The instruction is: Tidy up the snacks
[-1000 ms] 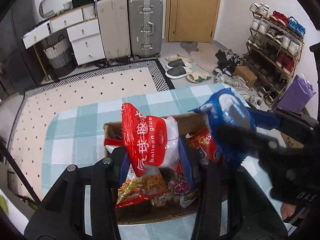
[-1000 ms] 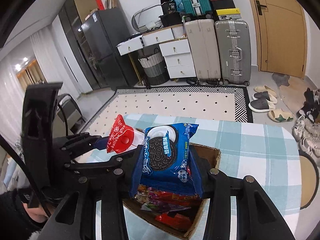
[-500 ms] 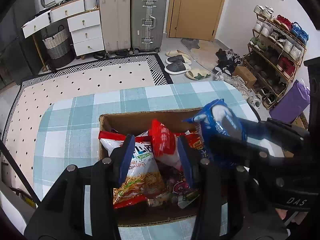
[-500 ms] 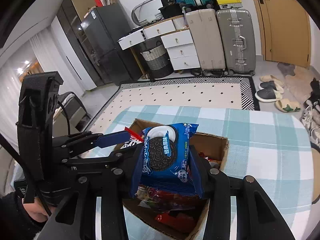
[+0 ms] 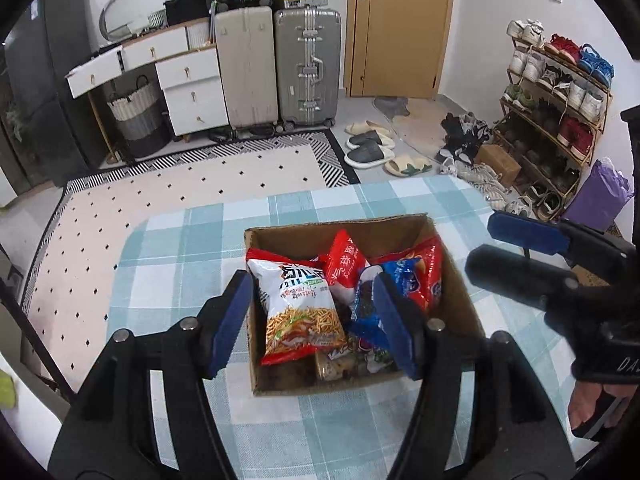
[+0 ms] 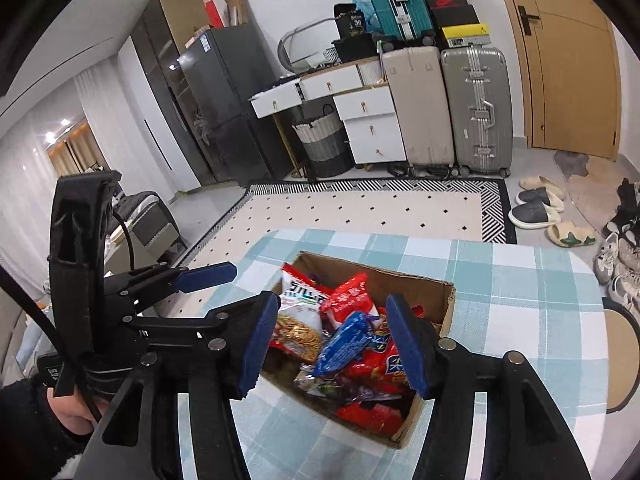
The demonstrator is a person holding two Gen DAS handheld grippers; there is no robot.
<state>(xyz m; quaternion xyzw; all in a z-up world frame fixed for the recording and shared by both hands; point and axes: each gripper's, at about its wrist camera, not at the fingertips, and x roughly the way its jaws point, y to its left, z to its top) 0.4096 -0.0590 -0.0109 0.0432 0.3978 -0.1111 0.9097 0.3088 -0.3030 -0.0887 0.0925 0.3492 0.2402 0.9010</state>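
Left gripper (image 5: 312,320): blue pads parted, nothing between them; its jaws have just been opening, and the red pouch they held a second ago now lies free in the box. It hangs above the near edge of the box, pointed down into it, likely clearing off after the drop.

Right gripper (image 6: 334,340): pads likewise apart and empty, jaws just opened; the blue cookie pack (image 6: 344,344) has left them and rests tilted on top of the heap, directly below the gap.

Red balloon-glue pouch (image 5: 346,264): propped near the back of the box, leaning between its neighbours.

Noodle-snack bag (image 5: 302,308): white and red, lying face up along the left side, touching the pouch.

Red bags (image 6: 372,368): several, packed beneath and beside the blue pack, filling the right half.

Cardboard box (image 5: 460,308): open-topped collecting point for the snacks, nearly full; loose packs sit high, so another drop may slide off.

Table (image 5: 168,272): checked blue-and-white cloth, box standing near its middle.

Person's hand (image 6: 70,408): gripping the left tool's handle.
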